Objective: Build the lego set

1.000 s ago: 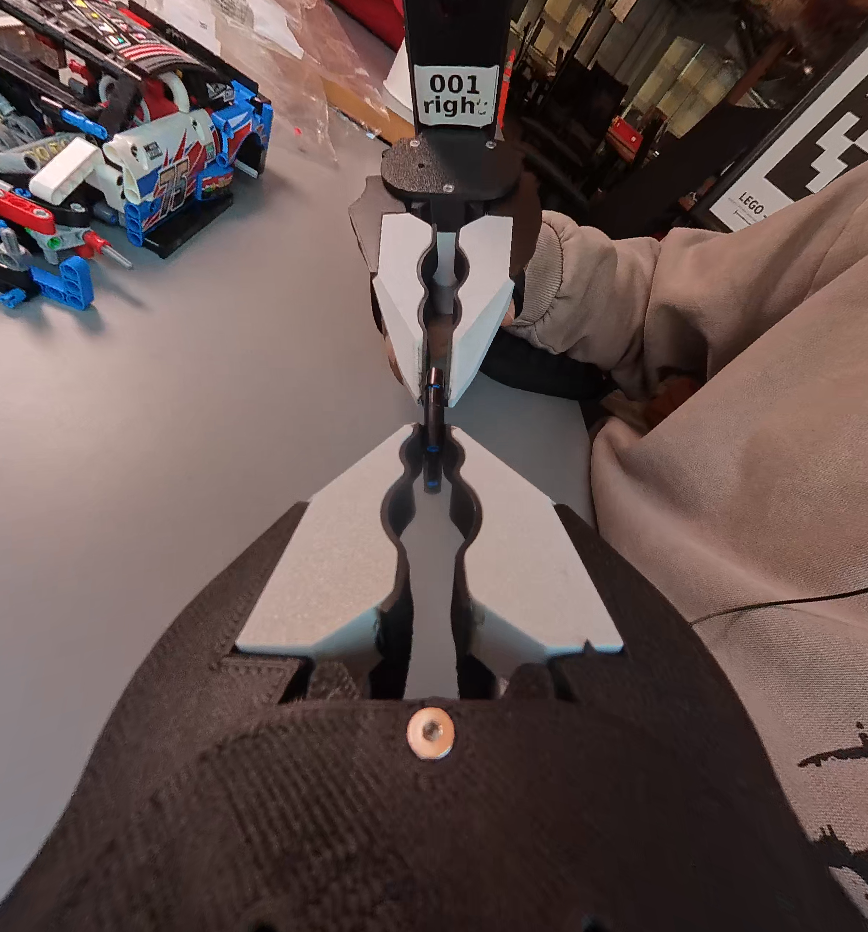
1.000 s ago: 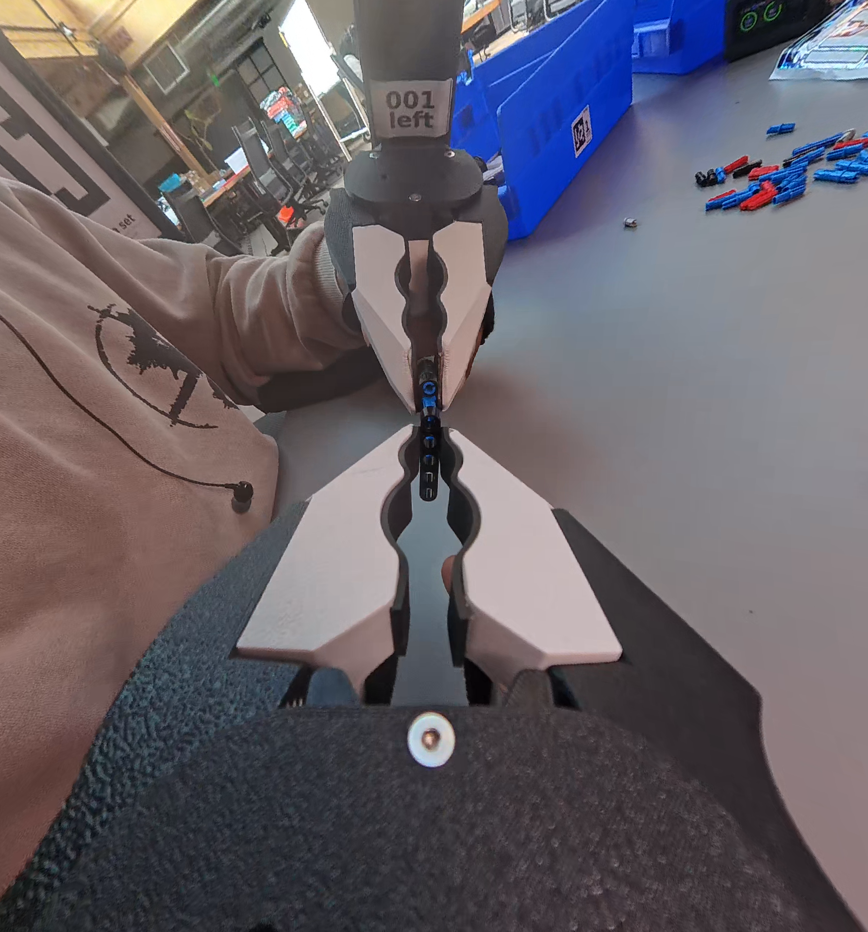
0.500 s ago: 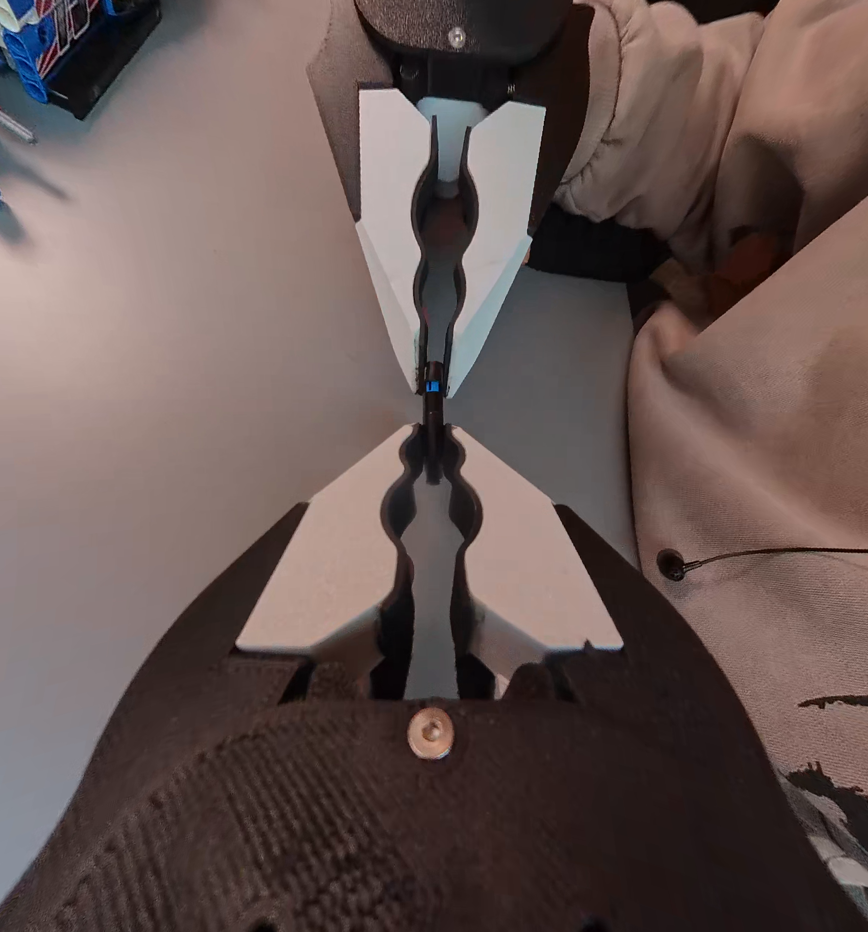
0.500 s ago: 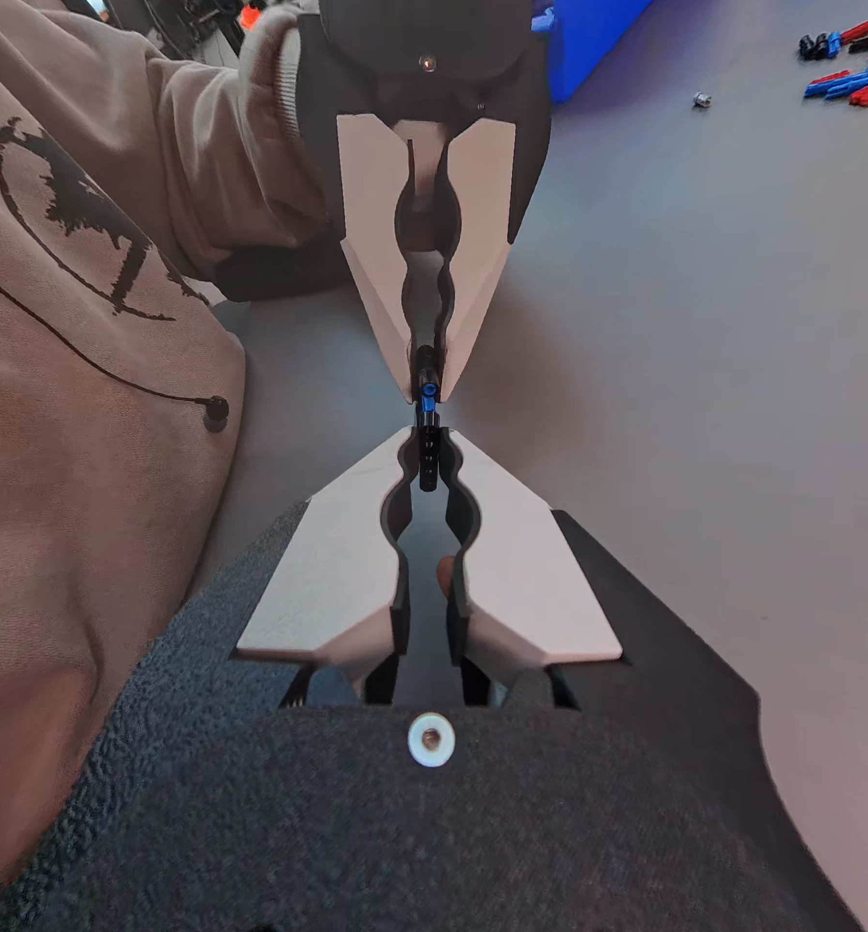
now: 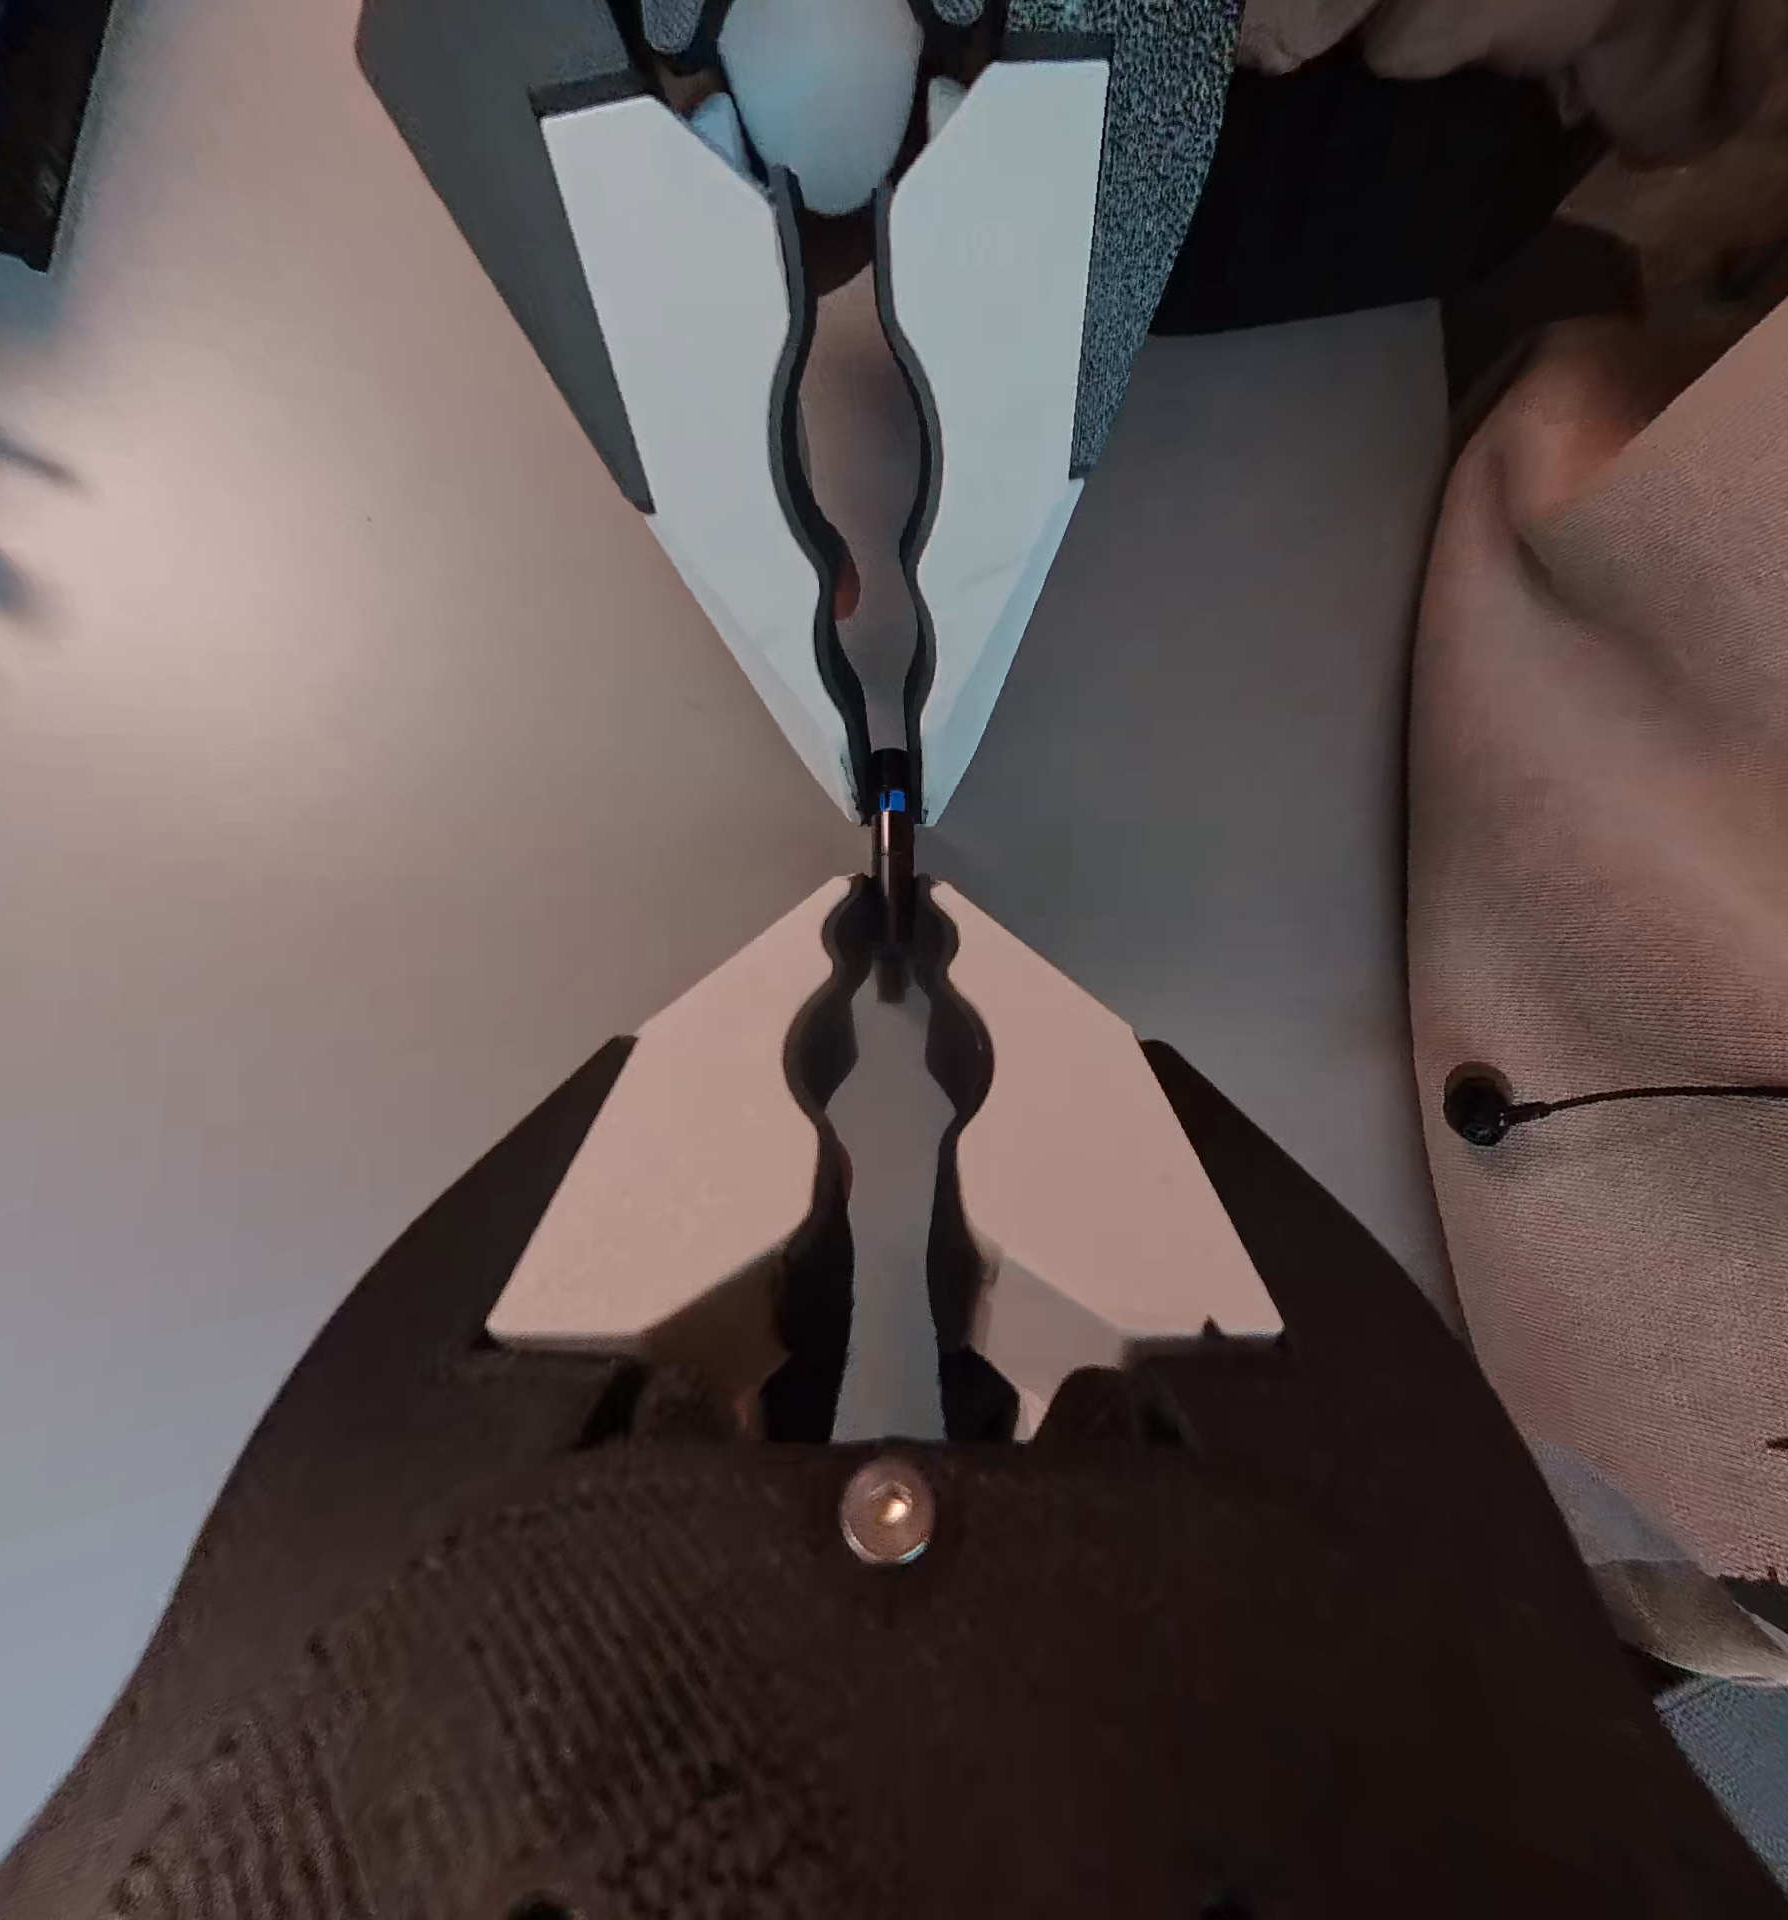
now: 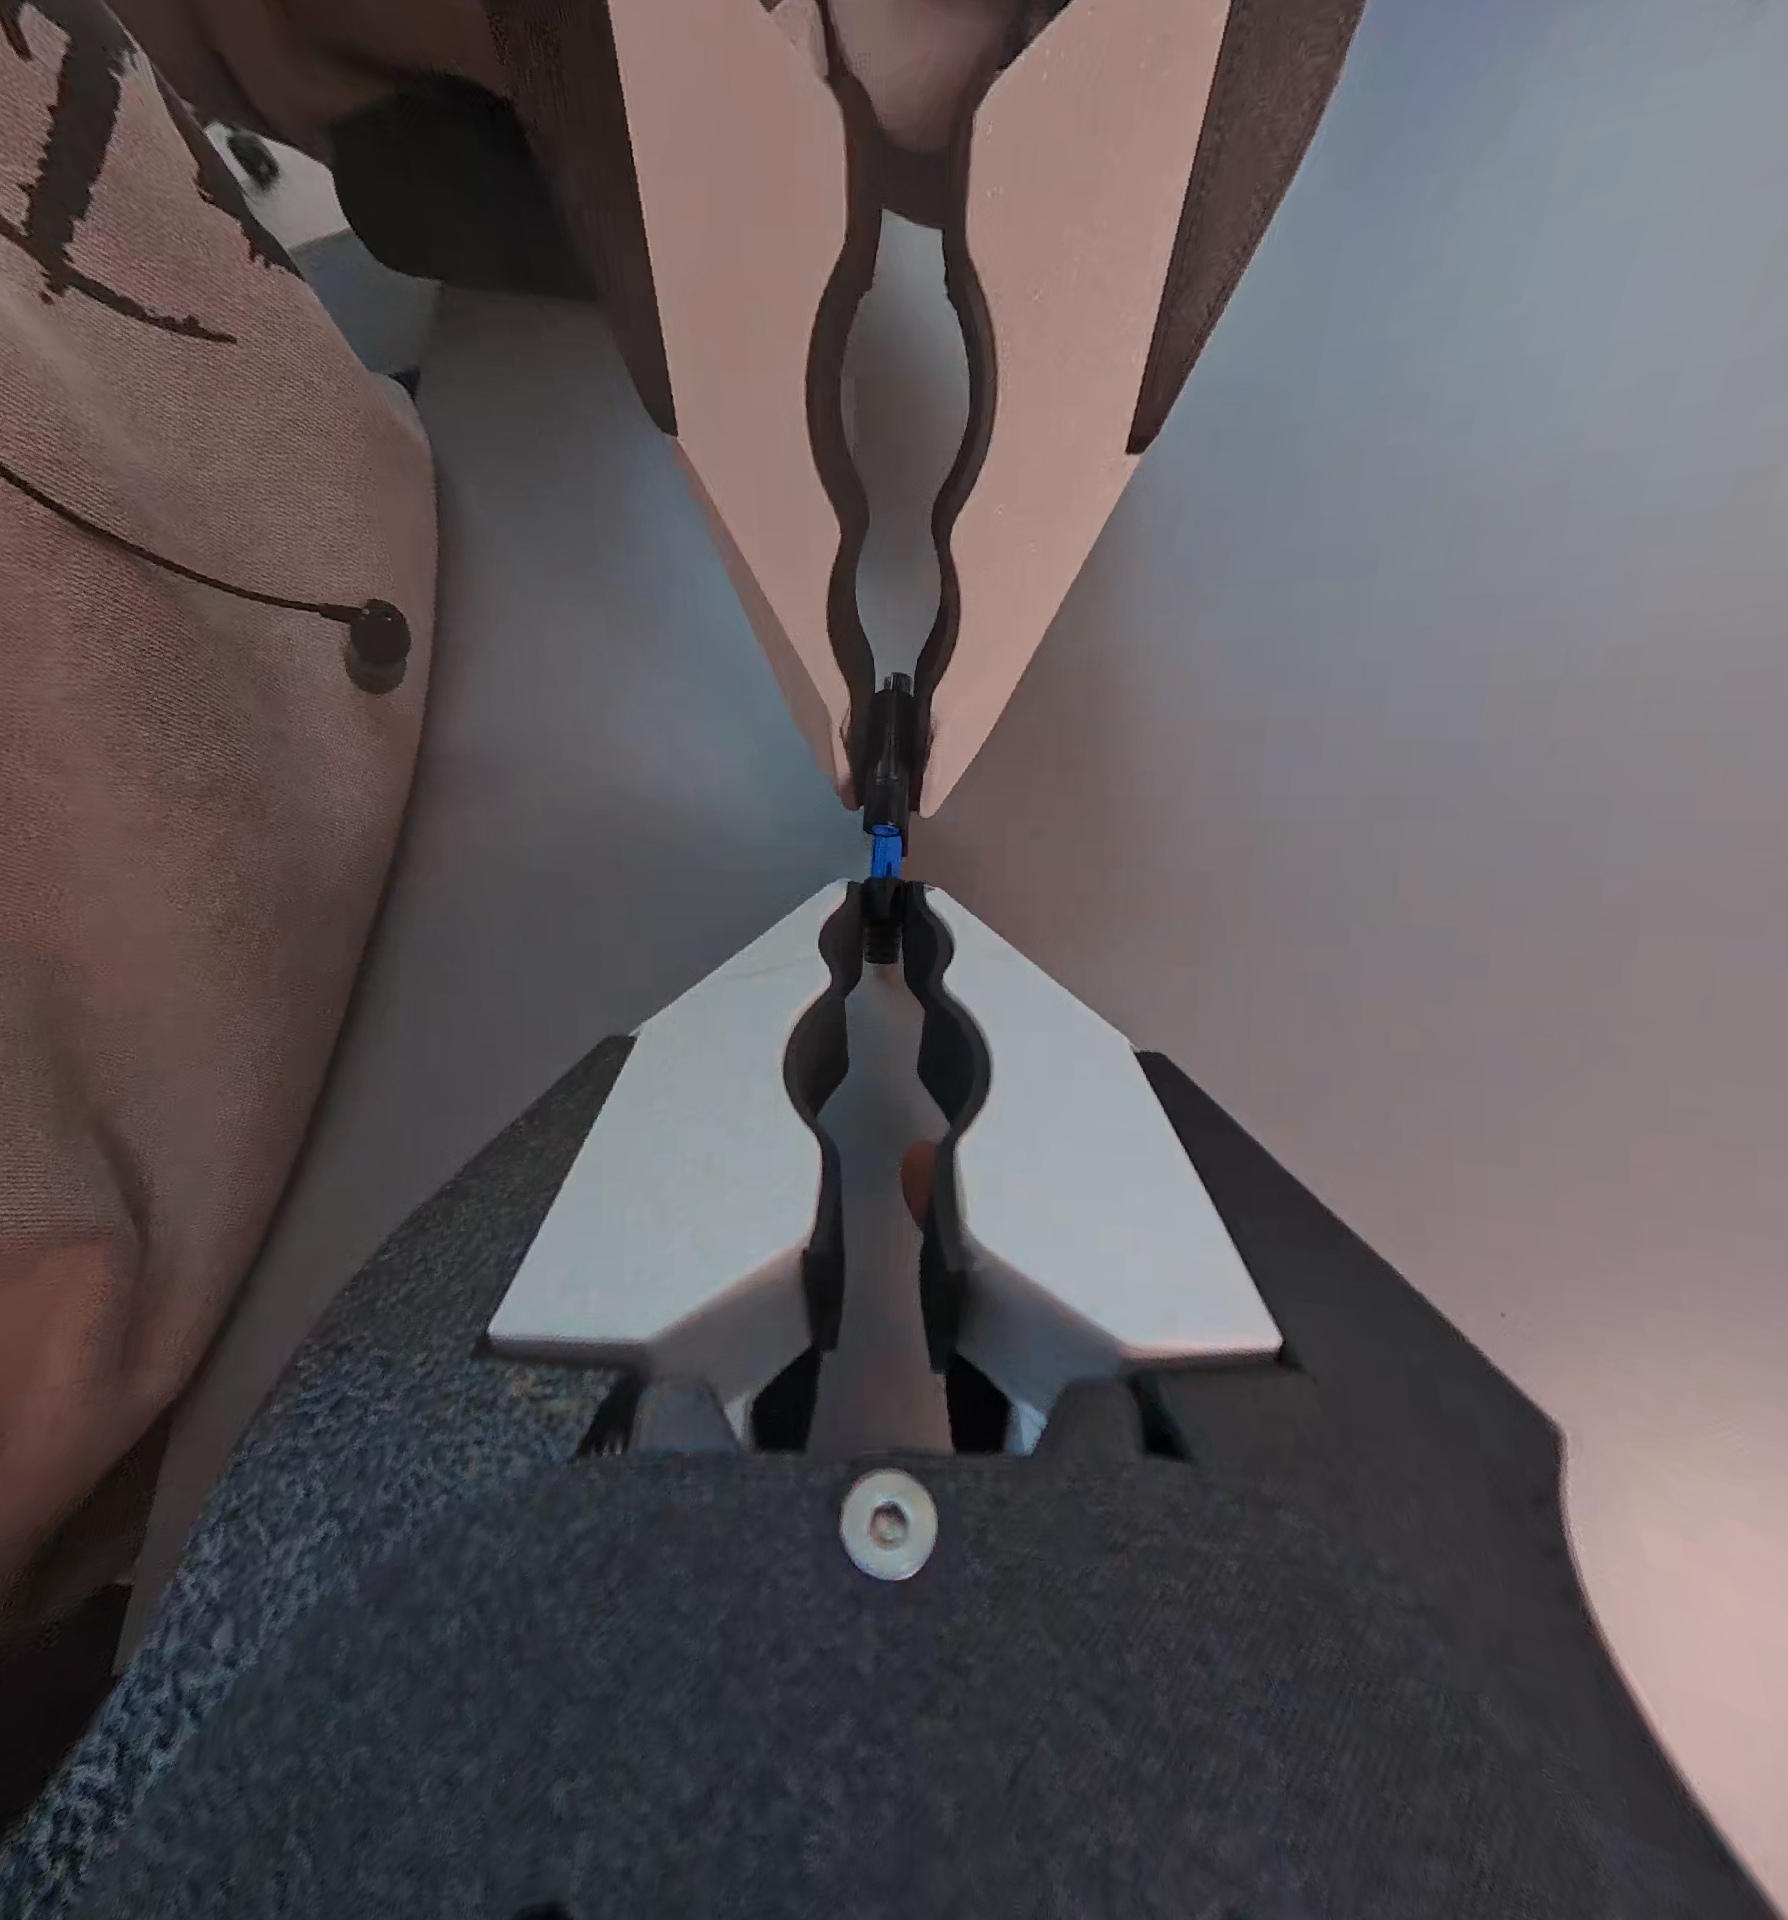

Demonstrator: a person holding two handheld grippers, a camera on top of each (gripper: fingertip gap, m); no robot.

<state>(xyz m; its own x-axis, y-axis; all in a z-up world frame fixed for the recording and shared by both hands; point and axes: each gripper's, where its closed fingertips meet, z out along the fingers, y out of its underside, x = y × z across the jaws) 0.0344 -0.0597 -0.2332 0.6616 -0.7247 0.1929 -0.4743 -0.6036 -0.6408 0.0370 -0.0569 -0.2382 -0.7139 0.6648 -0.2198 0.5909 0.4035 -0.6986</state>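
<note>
surface: plain grey tabletop [image 5: 246, 831] | light: soft, warm patches

text: none legible | labels: none | numbers: 0 | sweatshirt [image 6: 142, 727]: black graphic, no letters

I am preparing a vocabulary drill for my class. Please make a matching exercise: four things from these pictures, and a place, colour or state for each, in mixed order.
1 left gripper
2 blue pin
3 black clip
4 table

a grey
b on the beige sweatshirt
c shut on a black piece
d between the two gripper tips

Pairs: 1-c; 2-d; 3-b; 4-a
</note>
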